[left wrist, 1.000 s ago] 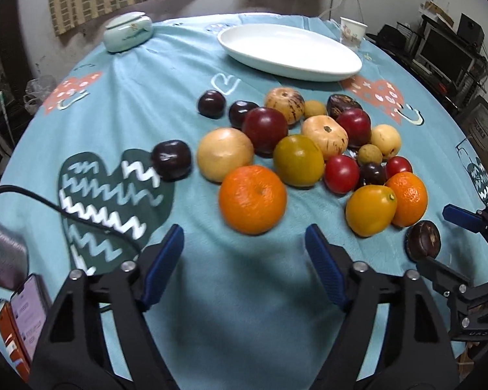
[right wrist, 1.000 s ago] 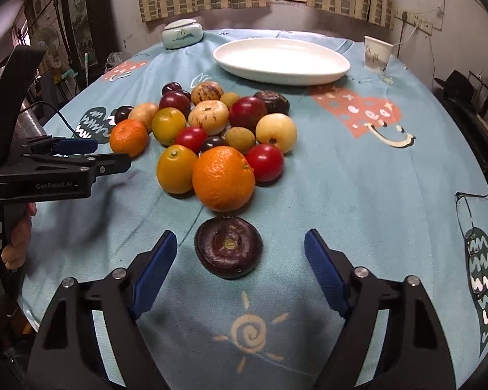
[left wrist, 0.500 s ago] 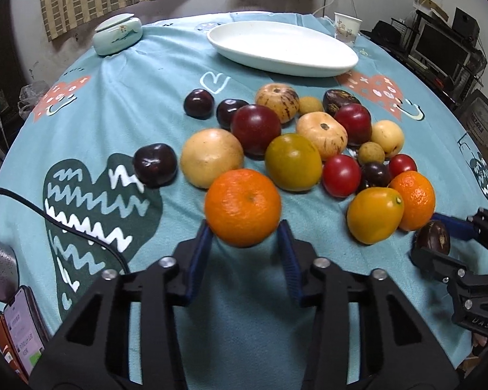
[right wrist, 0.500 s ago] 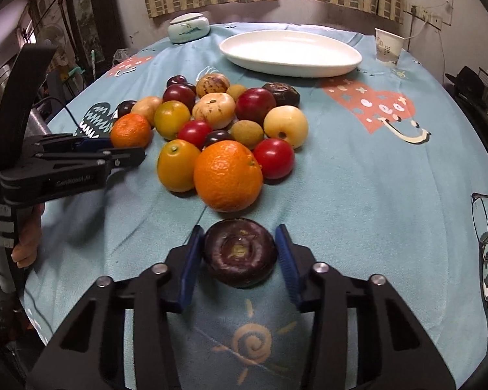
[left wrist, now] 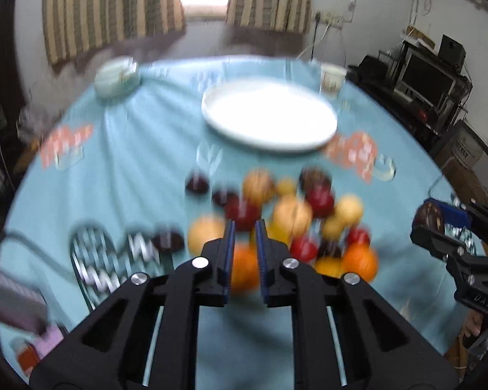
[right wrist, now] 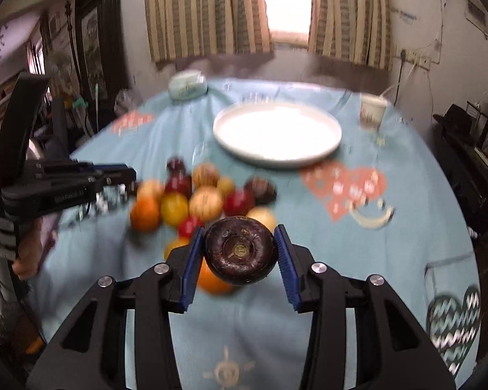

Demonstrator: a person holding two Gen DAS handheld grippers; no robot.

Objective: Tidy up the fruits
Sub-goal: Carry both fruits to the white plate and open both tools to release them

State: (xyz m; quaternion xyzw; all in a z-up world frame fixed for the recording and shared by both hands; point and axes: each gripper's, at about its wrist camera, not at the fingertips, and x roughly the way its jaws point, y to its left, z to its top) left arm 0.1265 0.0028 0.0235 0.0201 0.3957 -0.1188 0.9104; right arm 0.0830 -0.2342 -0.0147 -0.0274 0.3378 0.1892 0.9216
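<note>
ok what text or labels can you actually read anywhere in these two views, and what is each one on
"DAS": white letters on the black body of the right tongs, seen in the left wrist view.
White lettering on the black body of the left tongs, right wrist view: too blurred to read.
Print on the white paper cup: too blurred to read.
Nothing else legible.

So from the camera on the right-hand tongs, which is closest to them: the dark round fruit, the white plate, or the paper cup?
1. Dark round fruit: clamped between the right tongs, nearest.
2. White plate: empty, past the fruit pile, middle of the table.
3. Paper cup: farthest, beyond the plate, to its right near the table's far edge.
</note>
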